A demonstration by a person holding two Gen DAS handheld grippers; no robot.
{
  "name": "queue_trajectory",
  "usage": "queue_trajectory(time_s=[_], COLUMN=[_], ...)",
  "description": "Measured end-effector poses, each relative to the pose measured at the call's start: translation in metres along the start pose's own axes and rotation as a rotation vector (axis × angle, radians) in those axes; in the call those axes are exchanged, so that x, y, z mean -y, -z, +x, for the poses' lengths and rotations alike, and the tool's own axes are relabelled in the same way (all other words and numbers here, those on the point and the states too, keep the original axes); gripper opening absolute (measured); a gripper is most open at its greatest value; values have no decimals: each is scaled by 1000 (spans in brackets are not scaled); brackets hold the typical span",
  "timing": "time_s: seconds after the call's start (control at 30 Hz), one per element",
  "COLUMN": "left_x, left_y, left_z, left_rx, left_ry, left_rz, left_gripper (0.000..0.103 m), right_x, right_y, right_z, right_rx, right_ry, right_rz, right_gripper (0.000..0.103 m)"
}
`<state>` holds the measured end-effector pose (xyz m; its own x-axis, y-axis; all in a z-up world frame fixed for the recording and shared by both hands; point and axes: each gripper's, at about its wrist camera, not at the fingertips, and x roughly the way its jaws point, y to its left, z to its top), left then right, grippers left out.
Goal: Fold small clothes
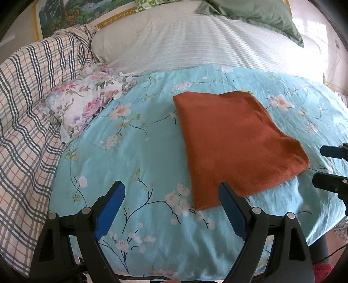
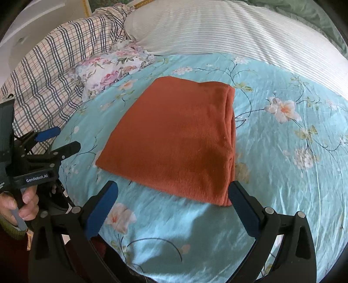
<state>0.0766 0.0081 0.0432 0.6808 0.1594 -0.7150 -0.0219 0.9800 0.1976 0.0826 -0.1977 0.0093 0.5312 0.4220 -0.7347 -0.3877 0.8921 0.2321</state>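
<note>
A rust-orange garment (image 1: 235,139) lies folded into a flat rectangle on the light blue floral bedspread (image 1: 141,152); it also shows in the right wrist view (image 2: 178,139), with stacked folded edges on its right side. My left gripper (image 1: 171,191) is open and empty, just short of the garment's near left corner. My right gripper (image 2: 173,191) is open and empty, its jaws straddling the garment's near edge without touching it. The left gripper shows at the left of the right wrist view (image 2: 58,139), held by a hand. The right gripper's tips show at the right edge of the left wrist view (image 1: 326,165).
A floral pillow (image 1: 87,102) lies to the left of the garment, with a plaid blanket (image 1: 26,113) beyond it. A white striped pillow (image 1: 195,41) and a green pillow (image 1: 261,15) lie at the back. The bed's near edge runs below both grippers.
</note>
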Motion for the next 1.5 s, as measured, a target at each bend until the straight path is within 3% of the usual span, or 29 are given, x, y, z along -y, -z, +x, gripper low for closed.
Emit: queue_trajectory(time_s=[0.6,1.5], left_x=[-8,1], left_y=[-9,0], left_z=[19,14], left_rx=[-31,-51], left_ry=[5,29], left_rz=[-19,-21], left_gripper=[88,89], right_x=[14,14], right_y=[-12,1], right_z=[13,15], right_rx=[-17,-33], right_ry=[-4,-13], right_rz=[6,23], right_gripper=[102,102])
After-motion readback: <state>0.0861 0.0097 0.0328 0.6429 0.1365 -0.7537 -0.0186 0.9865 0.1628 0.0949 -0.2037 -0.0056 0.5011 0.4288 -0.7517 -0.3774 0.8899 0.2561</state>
